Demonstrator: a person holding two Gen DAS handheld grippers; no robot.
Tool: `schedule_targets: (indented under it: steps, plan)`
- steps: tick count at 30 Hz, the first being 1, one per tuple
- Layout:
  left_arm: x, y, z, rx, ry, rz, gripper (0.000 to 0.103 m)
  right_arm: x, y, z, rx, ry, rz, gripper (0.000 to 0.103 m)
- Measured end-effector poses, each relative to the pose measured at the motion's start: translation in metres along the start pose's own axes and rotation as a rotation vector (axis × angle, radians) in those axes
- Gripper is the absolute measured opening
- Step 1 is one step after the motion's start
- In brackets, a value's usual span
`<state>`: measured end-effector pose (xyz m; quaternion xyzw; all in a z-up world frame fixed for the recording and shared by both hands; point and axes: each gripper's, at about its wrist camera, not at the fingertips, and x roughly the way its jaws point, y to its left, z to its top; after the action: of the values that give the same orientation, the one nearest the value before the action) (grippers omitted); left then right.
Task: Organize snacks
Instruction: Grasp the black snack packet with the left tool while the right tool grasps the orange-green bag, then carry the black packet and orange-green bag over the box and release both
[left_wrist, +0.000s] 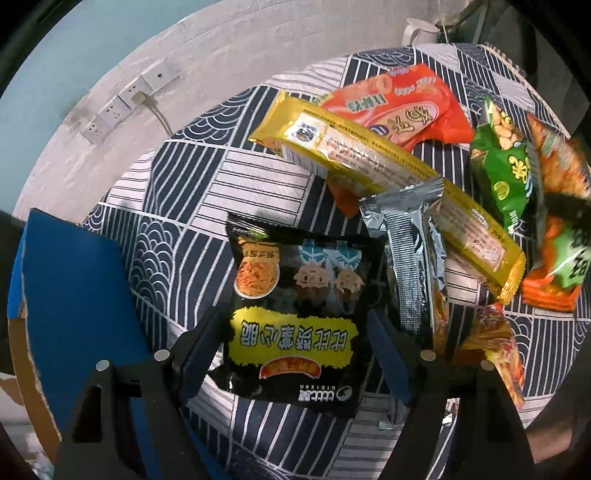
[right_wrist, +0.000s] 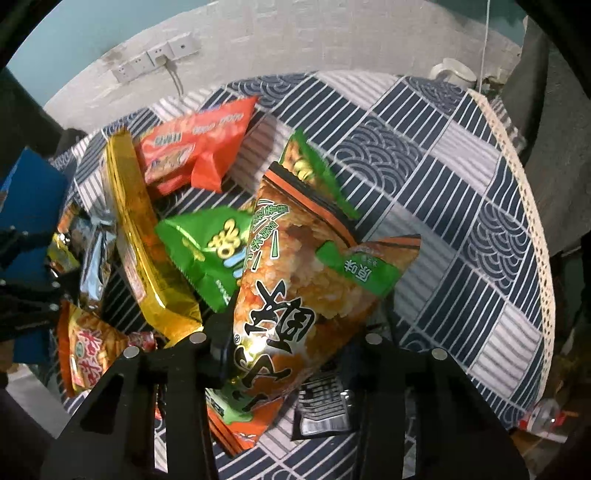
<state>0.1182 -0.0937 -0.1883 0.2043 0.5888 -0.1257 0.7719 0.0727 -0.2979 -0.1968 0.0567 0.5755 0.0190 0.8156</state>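
A pile of snack packets lies on a table under a blue-and-white patterned cloth (left_wrist: 177, 206). My left gripper (left_wrist: 295, 354) is open and points down, one finger on each side of a black packet (left_wrist: 295, 295) with a yellow label that lies flat. My right gripper (right_wrist: 295, 343) is shut on a crumpled orange rice-cracker bag (right_wrist: 295, 266); that bag (left_wrist: 554, 236) shows blurred at the right of the left wrist view. A long yellow packet (left_wrist: 388, 177) lies across a red-orange packet (left_wrist: 399, 107), beside a green packet (left_wrist: 502, 177) and a silver packet (left_wrist: 406, 240).
A blue box (left_wrist: 74, 295) stands at the left of the table. A white mug (right_wrist: 454, 74) sits at the far edge, and wall sockets (right_wrist: 155, 62) are behind. The cloth's lace-trimmed edge (right_wrist: 532, 221) curves along the right. Another orange packet (right_wrist: 85, 354) and a dark packet (right_wrist: 321, 410) lie near my right gripper.
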Motion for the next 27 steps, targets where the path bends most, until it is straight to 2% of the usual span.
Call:
schedule_targets:
  steps: [9, 14, 20, 27]
  plan:
    - [0.013, -0.007, 0.006, 0.019, 0.009, 0.027, 0.080, -0.018, 0.007, 0.009, -0.045, -0.047, 0.010, 0.041]
    - [0.008, -0.005, 0.002, 0.007, -0.015, 0.010, 0.059, -0.021, 0.010, 0.008, -0.069, -0.055, 0.004, 0.041]
    - [-0.002, -0.001, -0.002, -0.016, -0.031, 0.015, 0.059, -0.032, 0.008, 0.009, -0.071, -0.074, 0.003, 0.040]
    - [-0.036, 0.000, -0.008, -0.012, -0.108, 0.041, 0.059, -0.053, 0.014, 0.014, -0.106, -0.117, -0.007, 0.040]
